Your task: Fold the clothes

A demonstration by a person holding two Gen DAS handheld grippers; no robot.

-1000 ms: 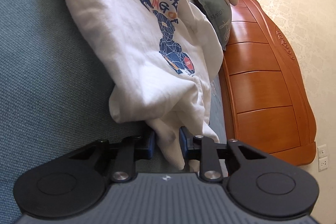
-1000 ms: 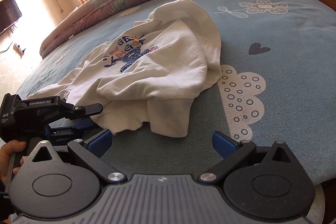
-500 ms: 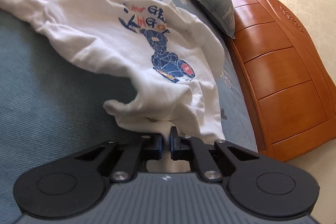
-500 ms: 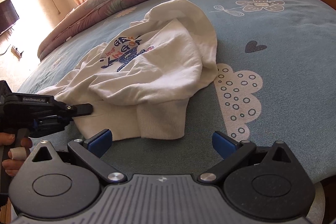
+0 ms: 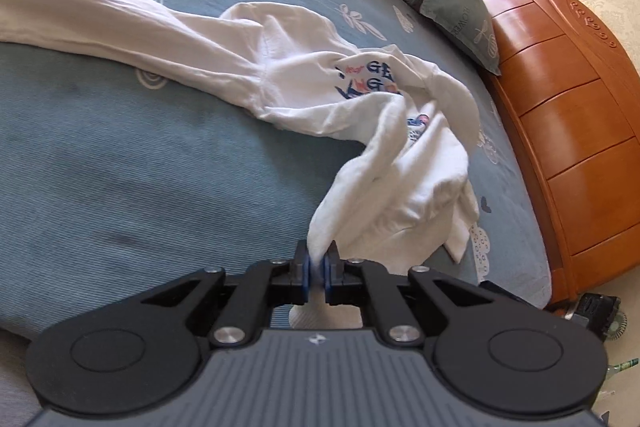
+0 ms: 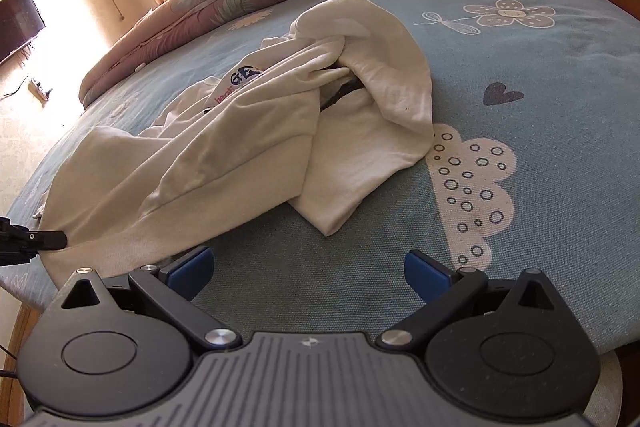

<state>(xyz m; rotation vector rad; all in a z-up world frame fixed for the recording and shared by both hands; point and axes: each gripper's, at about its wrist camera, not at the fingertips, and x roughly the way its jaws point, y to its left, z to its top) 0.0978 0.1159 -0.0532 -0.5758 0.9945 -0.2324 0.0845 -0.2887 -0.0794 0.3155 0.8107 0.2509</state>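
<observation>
Bed [image 6: 560, 75]: blue printed sheet, quilt + pillow at far side.
Sweatshirt [image 5: 304, 83]: white, crumpled mid-bed, no fold made yet.
Left hand-held gripper [image 5: 316, 269]: clamped on a hem edge, cloth lifted.
Right hand-held gripper [image 6: 306, 269]: jaws apart, nothing held.
Left to do: spread flat, then all folds.
</observation>
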